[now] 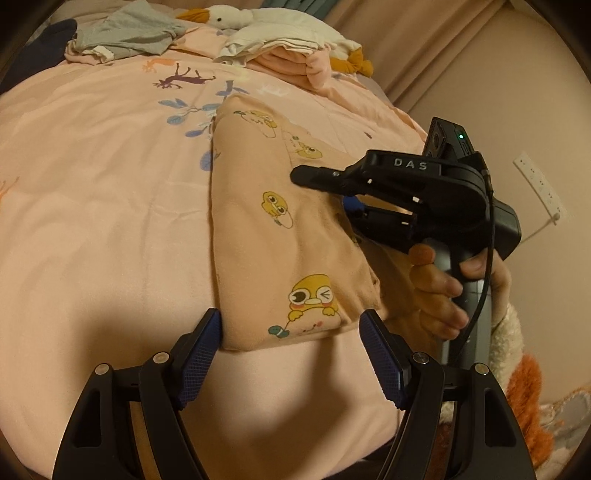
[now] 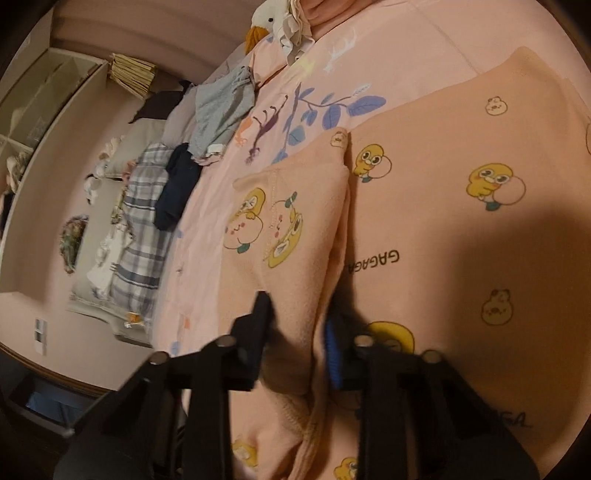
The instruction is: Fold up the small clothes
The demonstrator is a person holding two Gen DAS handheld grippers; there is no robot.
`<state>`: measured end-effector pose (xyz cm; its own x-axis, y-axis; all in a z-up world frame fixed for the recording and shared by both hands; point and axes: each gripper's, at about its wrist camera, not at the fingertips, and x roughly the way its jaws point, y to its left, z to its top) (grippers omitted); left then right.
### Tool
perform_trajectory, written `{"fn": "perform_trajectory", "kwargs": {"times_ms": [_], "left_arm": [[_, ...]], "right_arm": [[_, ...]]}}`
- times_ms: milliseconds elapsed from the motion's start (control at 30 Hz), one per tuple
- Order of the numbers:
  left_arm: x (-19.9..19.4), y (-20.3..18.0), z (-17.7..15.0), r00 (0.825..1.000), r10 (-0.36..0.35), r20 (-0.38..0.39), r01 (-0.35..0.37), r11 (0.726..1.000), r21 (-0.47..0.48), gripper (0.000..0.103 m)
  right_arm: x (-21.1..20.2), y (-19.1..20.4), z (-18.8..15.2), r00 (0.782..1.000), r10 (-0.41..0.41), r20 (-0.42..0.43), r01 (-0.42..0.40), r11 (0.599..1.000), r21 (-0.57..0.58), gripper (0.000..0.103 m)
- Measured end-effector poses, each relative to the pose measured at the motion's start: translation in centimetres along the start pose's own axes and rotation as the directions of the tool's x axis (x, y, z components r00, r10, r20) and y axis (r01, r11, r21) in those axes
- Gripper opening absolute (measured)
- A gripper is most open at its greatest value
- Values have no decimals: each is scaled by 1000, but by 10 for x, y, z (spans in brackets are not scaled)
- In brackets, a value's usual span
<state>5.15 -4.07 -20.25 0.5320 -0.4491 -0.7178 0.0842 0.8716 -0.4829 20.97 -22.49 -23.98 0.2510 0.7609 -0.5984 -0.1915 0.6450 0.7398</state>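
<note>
On bed (image 1: 92,206), pink sheet printed with leaves and animals: peach garment (image 1: 280,236) with yellow cartoon ducks, partly folded, lying lengthwise near bed's right edge.

Left tongs (image 1: 290,332): spread wide, blue pads (image 1: 201,350) either side of garment's near end, left pad just touching its folded edge, right pad apart from cloth; nothing gripped.

Right tongs (image 2: 299,325): narrowed onto a raised fold of same garment, cloth bunched between dark finger and blue-padded finger; contact of pads blurred but fold pinched and lifted. Seen from left wrist view, reaching over garment's right side, held by a hand (image 1: 439,291) with fleecy sleeve (image 1: 509,339).

Far end of bed: white plush goose (image 1: 258,18) with orange beak, atop folded pink and white clothes (image 1: 288,55); grey garment (image 1: 129,33) and dark navy item (image 1: 37,48) to left.

Beyond bed, right wrist view: plaid cloth (image 2: 144,221), shelving (image 2: 33,110), stacked books (image 2: 133,74).
</note>
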Motion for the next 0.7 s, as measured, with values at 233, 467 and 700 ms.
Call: {"fn": "perform_trajectory", "kwargs": {"times_ms": [233,467,700], "left_arm": [[4,-1,0,1000,15,3,-15,1000,-8,74],[9,-9,-5,998,65,22,-67,996,58,74],[11,-9,-6,999,-40,14,40,999,-2,74]], "right_arm": [[-4,-7,3,998,48,27,-50,997,56,13],[-13,-4,4,993,100,59,-103,993,61,11],[-32,-3,11,976,181,122,-191,979,77,9]]}}
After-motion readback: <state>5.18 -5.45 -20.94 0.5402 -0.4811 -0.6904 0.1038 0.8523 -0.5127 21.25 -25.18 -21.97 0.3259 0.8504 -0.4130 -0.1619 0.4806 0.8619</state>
